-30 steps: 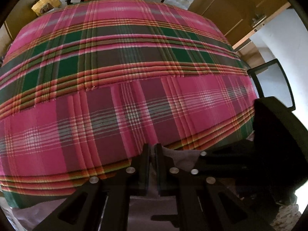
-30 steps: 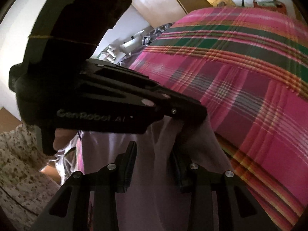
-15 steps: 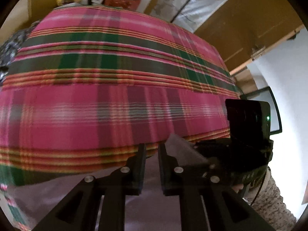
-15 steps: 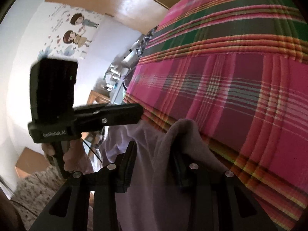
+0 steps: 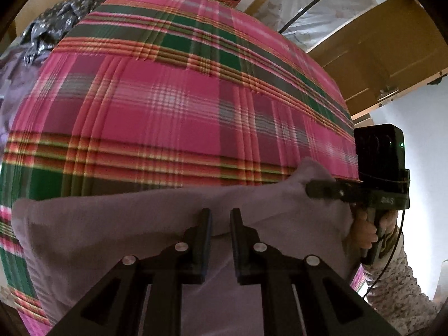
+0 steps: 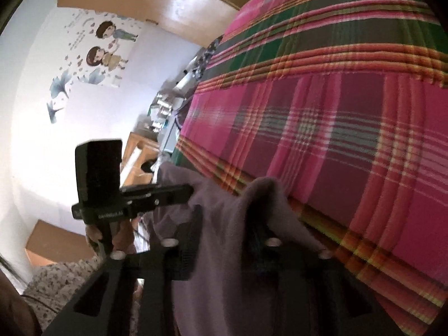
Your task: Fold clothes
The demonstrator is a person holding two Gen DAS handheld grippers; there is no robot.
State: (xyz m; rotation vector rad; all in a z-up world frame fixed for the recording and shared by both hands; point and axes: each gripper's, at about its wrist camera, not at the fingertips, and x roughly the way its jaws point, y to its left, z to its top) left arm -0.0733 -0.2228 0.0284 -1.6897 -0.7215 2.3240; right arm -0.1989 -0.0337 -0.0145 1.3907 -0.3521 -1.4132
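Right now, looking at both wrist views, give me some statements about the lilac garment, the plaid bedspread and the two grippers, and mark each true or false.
1. The lilac knit garment lies on a pink and green plaid bedspread. True.
2. The right gripper has its jaws wide open and clear of the cloth. False: they have just been closing and now pinch a raised fold of the garment.
3. The left gripper has garment cloth between its narrow jaws. True.
4. The bedspread is plain white. False: it is plaid in pink, green and orange.
5. A dark patterned cloth lies at the bed's far left corner. True.
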